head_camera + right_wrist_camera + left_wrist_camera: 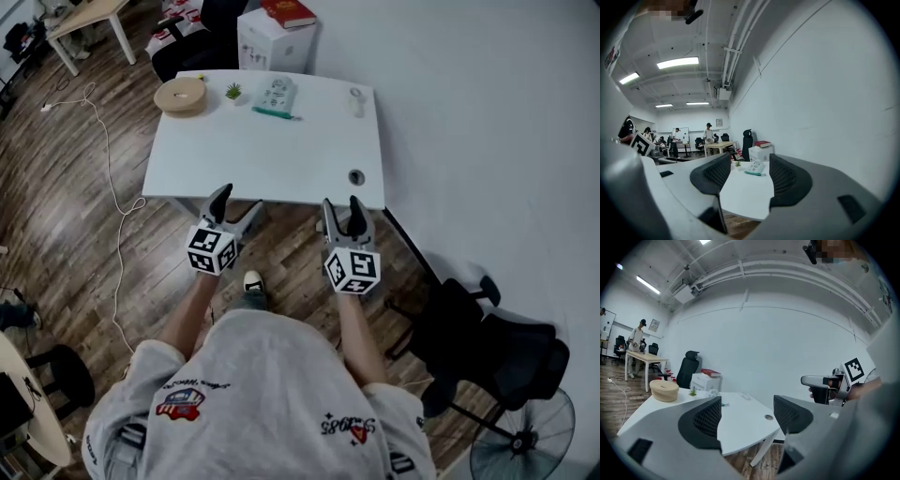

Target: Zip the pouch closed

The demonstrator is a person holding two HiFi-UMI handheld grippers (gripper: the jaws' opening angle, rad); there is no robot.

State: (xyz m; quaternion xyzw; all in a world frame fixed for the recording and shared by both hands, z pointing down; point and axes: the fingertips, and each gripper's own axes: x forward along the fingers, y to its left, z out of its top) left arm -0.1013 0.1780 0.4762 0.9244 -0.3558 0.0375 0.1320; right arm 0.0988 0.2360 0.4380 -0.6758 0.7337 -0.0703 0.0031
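Note:
The pouch (pixel 274 94) is a pale, see-through bag with a green strip (pixel 275 113) along its near edge. It lies flat at the far side of the white table (pixel 281 159). In the right gripper view the pouch (pixel 754 167) shows far off between the jaws. My left gripper (pixel 236 204) and right gripper (pixel 341 208) hover side by side at the table's near edge, well short of the pouch. Both are open with nothing between their fingers. In the left gripper view the left gripper (pixel 747 416) points across the tabletop, and the right gripper (pixel 825 380) shows at the right.
On the table stand a round beige box (pixel 181 95), a tiny potted plant (pixel 232 91), a small pale object (pixel 354 101) and a cable grommet (pixel 355 176). A white box with a red book (pixel 277 37) sits behind. A black office chair (pixel 487 342) and a fan (pixel 525 436) stand at the right.

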